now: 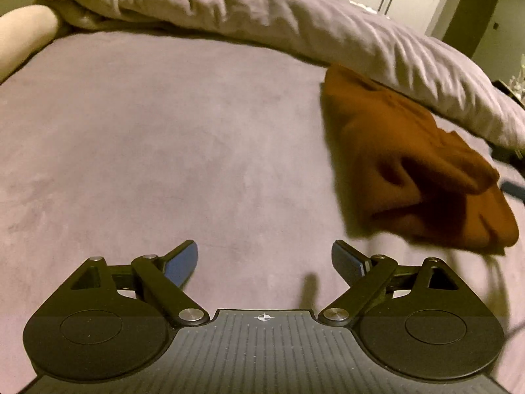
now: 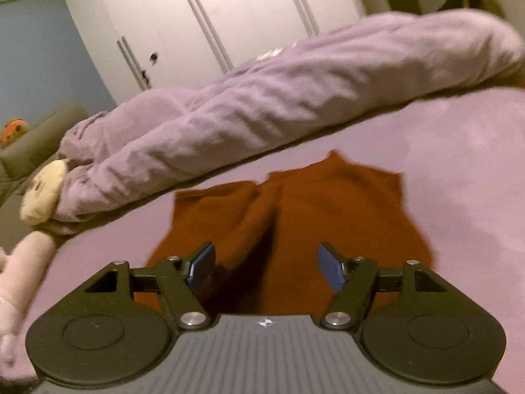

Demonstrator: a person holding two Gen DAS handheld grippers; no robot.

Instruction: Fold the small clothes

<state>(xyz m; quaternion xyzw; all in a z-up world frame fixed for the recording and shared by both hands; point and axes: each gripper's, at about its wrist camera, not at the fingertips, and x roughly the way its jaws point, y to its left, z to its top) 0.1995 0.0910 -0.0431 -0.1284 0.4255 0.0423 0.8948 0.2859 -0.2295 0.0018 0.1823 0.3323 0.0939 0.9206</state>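
The rust-brown garment [image 2: 295, 223] lies rumpled on the purple bed sheet [image 1: 164, 147], near the bunched duvet [image 2: 262, 98]. The right gripper [image 2: 265, 262] hovers over it, fingers wide and empty; the left gripper [image 1: 264, 261], equally wide, faces bare sheet. Best to pinch opposite corners and spread it flat before folding.

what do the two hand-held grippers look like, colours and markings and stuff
Both look alike. The left hand-held gripper and right hand-held gripper have black linkage arms with silver pivot screws, blue pads on the fingers, two round black discs, and a ribbed dark grey body with a small white crosshair mark. No cables or sleeves are visible.
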